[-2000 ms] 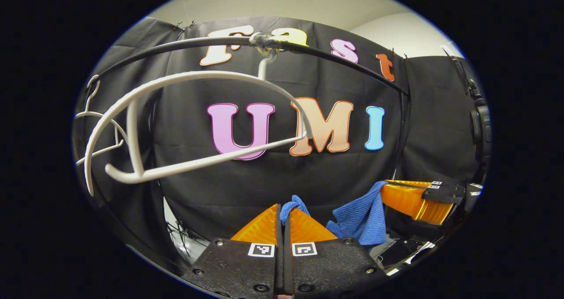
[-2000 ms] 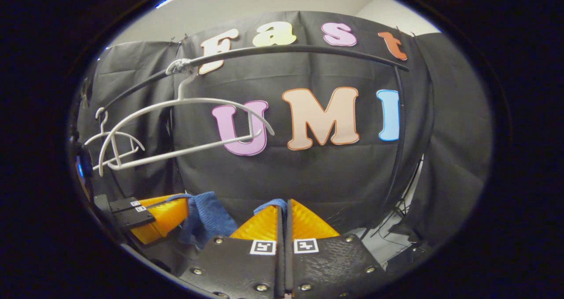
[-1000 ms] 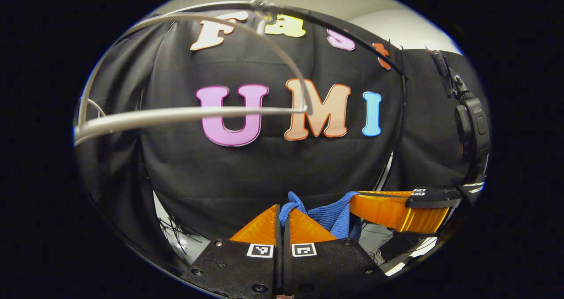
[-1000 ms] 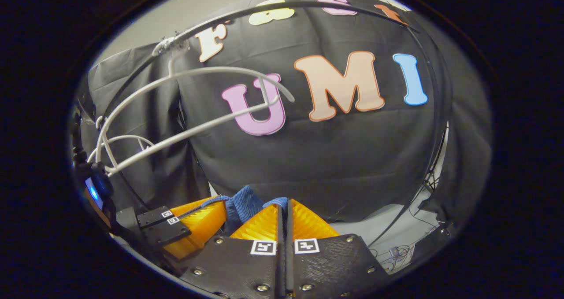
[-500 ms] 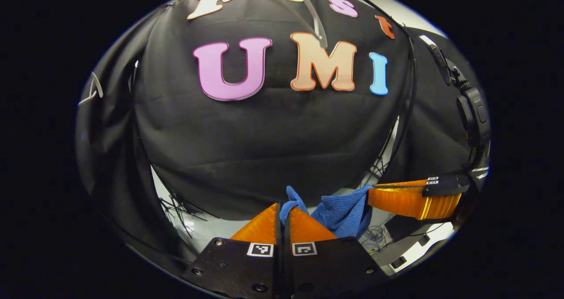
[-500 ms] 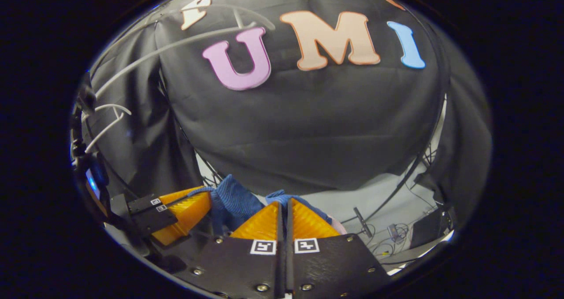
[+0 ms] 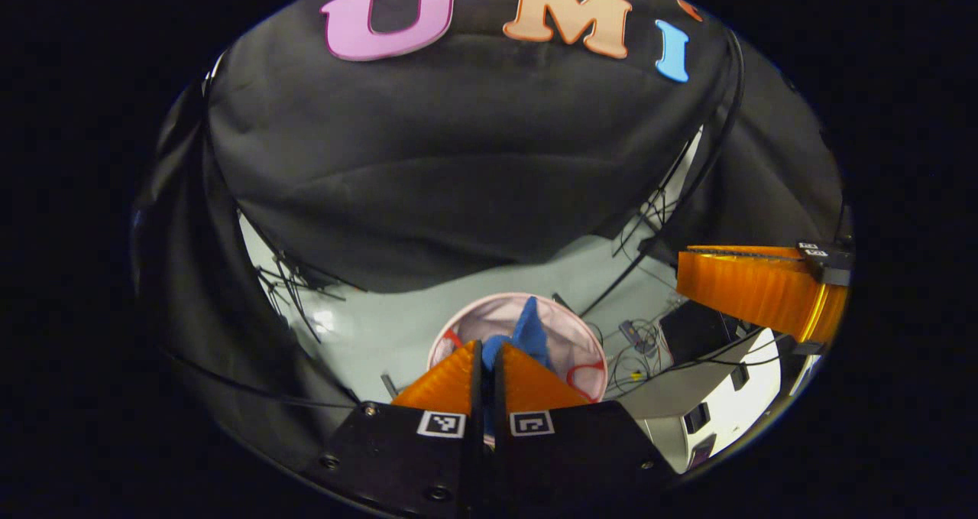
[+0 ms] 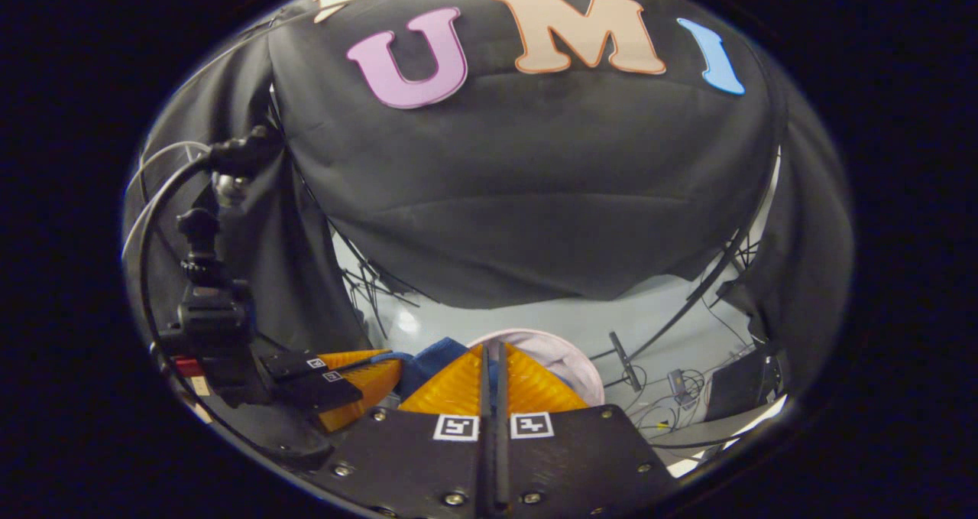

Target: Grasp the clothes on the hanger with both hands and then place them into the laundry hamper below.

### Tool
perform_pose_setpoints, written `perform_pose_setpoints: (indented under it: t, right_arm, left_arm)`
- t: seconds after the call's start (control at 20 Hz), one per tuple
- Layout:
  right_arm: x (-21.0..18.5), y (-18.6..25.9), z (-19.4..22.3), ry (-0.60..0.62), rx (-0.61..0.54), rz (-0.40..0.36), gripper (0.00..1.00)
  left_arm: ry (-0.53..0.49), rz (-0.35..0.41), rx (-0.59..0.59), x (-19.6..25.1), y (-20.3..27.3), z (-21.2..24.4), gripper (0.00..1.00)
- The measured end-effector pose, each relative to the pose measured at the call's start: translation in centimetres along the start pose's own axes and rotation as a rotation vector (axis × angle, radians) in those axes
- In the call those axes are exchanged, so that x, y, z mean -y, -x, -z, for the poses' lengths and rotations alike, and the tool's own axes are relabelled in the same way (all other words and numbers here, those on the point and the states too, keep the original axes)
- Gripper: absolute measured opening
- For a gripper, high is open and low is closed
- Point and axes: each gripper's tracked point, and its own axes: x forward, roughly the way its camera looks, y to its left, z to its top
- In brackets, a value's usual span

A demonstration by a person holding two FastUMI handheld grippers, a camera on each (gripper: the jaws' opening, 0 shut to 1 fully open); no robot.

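Cables (image 7: 649,335) tangled on grey floor (image 7: 367,335).

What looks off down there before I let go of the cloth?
Nothing stands out. The blue cloth hangs from the left gripper above the pink-rimmed hamper, which stands upright on the floor. The right gripper is also shut on the cloth. Loose cables lie on the floor beside the hamper, apart from it.
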Motion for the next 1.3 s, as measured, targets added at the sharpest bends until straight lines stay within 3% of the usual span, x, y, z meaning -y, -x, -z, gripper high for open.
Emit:
perform_pose_setpoints:
  t: [0.15, 0.3, 0.4, 0.45, 0.5, 0.6, 0.75, 0.9, 1.0, 1.2, 1.3]
  right_arm:
    - [-0.1, 0.2, 2.1, -0.044, -0.051, -0.035, 0.02]
    - [1.1, 0.7, 3.1, -0.037, -0.062, -0.011, 0.02]
    - [0.9, 1.4, 3.6, -0.020, -0.066, -0.036, 0.27]
    - [0.9, 1.6, 3.9, -0.008, -0.073, -0.047, 0.32]
    - [1.2, 2.3, 4.3, 0.014, -0.085, -0.034, 0.51]
    - [1.4, 2.8, 4.7, 0.041, -0.081, -0.030, 1.00]
    - [1.3, 3.6, 4.7, 0.056, -0.063, -0.030, 1.00]
    - [2.3, 4.2, 5.3, 0.081, -0.064, 0.019, 0.99]
    - [3.4, 4.2, 5.8, 0.099, -0.083, 0.080, 0.99]
    - [3.0, 4.5, 4.3, 0.092, -0.040, 0.074, 0.95]
    - [3.0, 5.2, 2.9, 0.110, 0.004, 0.082, 1.00]
  left_arm:
    - [-0.023, 0.011, 0.021, 1.1, 0.0, -1.6, 0.18]
    - [0.014, 0.015, 0.011, 1.9, 0.6, -1.4, 0.49]
    - [0.012, 0.012, 0.018, 2.1, 1.3, -1.3, 0.68]
    - [0.011, 0.011, 0.016, 2.2, 1.7, -0.8, 0.75]
    - [0.013, -0.004, 0.008, 2.0, 2.3, -0.6, 0.82]
    - [0.030, -0.013, -0.003, 2.0, 3.0, 0.0, 0.84]
    - [0.044, -0.033, 0.013, 2.0, 4.7, 0.2, 0.87]
    - [0.062, -0.078, 0.020, 1.3, 5.9, 0.4, 0.99]
    - [0.086, -0.094, 0.016, 1.1, 6.8, 0.6, 0.99]
    - [0.120, -0.114, 0.018, 1.0, 8.5, 0.7, 0.99]
    - [0.132, -0.125, 0.039, 1.0, 9.7, 0.1, 0.99]
